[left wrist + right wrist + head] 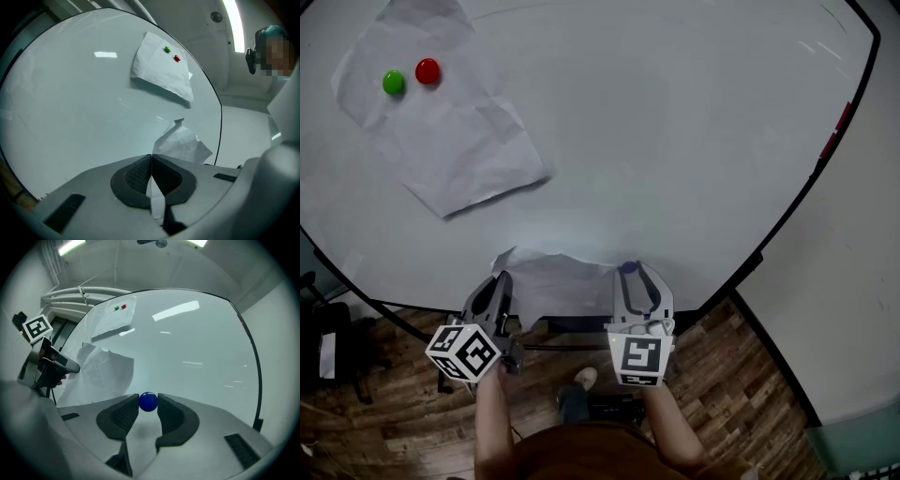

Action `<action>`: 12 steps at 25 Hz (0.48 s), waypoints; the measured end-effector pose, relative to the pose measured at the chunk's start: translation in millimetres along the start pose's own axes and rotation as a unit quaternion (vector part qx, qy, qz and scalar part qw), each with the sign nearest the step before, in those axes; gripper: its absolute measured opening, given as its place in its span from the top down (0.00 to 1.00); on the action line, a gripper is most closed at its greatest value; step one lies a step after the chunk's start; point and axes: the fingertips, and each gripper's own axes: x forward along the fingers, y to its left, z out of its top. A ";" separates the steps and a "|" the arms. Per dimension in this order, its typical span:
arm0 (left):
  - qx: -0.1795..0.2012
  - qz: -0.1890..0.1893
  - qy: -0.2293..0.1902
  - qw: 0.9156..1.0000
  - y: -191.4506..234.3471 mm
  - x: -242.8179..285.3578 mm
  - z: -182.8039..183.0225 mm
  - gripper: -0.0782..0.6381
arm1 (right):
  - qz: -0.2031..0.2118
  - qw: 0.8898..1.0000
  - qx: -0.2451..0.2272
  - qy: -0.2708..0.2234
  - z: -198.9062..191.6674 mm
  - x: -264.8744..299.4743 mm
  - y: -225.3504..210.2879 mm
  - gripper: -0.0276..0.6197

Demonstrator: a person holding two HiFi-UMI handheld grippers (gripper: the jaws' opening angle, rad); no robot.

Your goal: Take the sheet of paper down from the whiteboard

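A whiteboard [694, 141] fills the head view. At its 6 o'clock edge hangs a crumpled sheet of paper [558, 286]. The left tongs [500, 281] are closed tight on the sheet's left edge, with a strip of paper pinched between the pads. At the sheet's right corner, the right tongs [635, 272] are clamped on a round blue magnet [148, 401]. Whether the magnet still touches the board is unclear.

The sheet looks gripped and nearly free. What remains is drawing it clear of the board.

At 10 o'clock, a second sheet [455, 131] is still pinned by a green magnet [393, 82] and a red magnet [427, 70].
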 end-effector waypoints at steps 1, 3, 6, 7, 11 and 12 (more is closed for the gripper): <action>-0.001 0.003 -0.001 1.000 2.2 -1.3 0.9 0.86 | 0.001 1.000 0.003 0.003 -1.2 -0.4 -0.1 0.75; -0.001 0.008 -0.003 1.000 5.2 -3.3 2.8 0.86 | 0.002 1.000 0.006 0.005 -2.7 -0.4 0.0 0.75; 0.001 0.013 -0.001 1.000 7.3 -4.8 3.7 0.86 | 0.006 1.000 0.008 0.005 -3.0 1.3 2.1 0.75; 0.001 0.014 0.000 1.000 7.8 -5.0 3.7 0.86 | 0.007 1.000 0.009 0.005 -2.9 2.0 3.0 0.75; 0.003 0.014 0.004 1.000 7.6 -4.4 2.9 0.86 | 0.006 1.000 0.008 0.009 -5.3 2.4 4.2 0.75; 0.003 0.012 0.004 1.000 7.3 -4.0 2.8 0.86 | 0.005 1.000 0.009 0.010 -6.5 2.3 3.9 0.75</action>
